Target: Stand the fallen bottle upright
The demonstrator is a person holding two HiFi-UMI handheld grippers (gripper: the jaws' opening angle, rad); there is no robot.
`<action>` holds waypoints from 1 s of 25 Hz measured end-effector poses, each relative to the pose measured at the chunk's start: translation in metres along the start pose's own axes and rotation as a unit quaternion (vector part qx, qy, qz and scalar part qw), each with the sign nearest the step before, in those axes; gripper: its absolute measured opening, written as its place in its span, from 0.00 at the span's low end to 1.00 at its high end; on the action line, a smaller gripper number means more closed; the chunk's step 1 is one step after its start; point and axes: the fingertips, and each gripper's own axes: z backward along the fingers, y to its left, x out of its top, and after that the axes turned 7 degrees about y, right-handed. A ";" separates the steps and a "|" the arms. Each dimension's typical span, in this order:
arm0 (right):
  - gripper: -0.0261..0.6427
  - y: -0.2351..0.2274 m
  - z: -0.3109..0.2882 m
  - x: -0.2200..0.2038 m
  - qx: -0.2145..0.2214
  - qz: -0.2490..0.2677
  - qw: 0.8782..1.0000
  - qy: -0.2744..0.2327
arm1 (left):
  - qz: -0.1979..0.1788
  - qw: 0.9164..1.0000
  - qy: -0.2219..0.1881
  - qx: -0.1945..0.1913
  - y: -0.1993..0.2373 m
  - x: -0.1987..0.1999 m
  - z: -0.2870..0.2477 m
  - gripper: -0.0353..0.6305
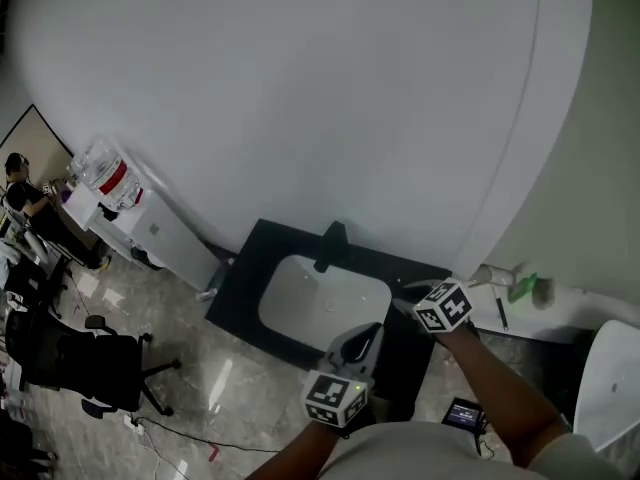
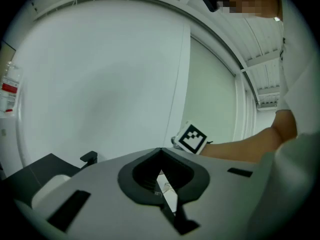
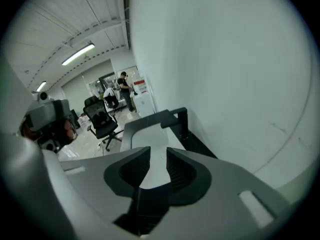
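When the head view is taken first, the left gripper is seen over the near edge of the black counter, beside the white sink basin. The right gripper is held at the counter's right end. What is judged to be the fallen bottle, a pale cylinder too small to be made out with certainty, lies on its side on the white ledge just beyond. A green thing and a pen are found near it. By a sideways nudge the bottle could be set rolling along or off the ledge, and those neighbours could be swept away.

From the left gripper view, the jaws are seen pressed together at their tips with nothing held, and the bottle is not shown. Should steadying be needed, no help could be given until they are spread.

From the right gripper view, the jaws are seen spread, with only the basin showing between them, and the black faucet stands ahead. Since the bottle is not framed here, a swing toward the ledge could be misjudged, and the faucet might be struck.
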 end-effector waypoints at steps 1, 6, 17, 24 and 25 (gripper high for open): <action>0.17 -0.013 -0.014 -0.002 -0.001 -0.003 1.000 0.025 | 0.004 1.000 0.005 -0.006 0.006 -0.004 -0.007 0.06; 0.22 -0.076 -0.074 -0.018 -0.015 -0.009 0.990 0.141 | 0.024 0.999 0.032 -0.024 0.045 -0.019 -0.038 0.06; 0.24 -0.161 -0.178 -0.074 -0.008 -0.041 0.946 0.321 | 0.034 0.997 0.066 -0.020 0.109 -0.033 -0.049 0.06; 0.26 -0.173 -0.212 -0.110 -0.005 -0.045 0.920 0.390 | 0.042 0.997 0.066 -0.013 0.123 -0.038 -0.044 0.06; 0.24 -0.173 -0.215 -0.114 -0.009 -0.038 0.917 0.396 | 0.043 0.997 0.066 -0.012 0.124 -0.038 -0.044 0.06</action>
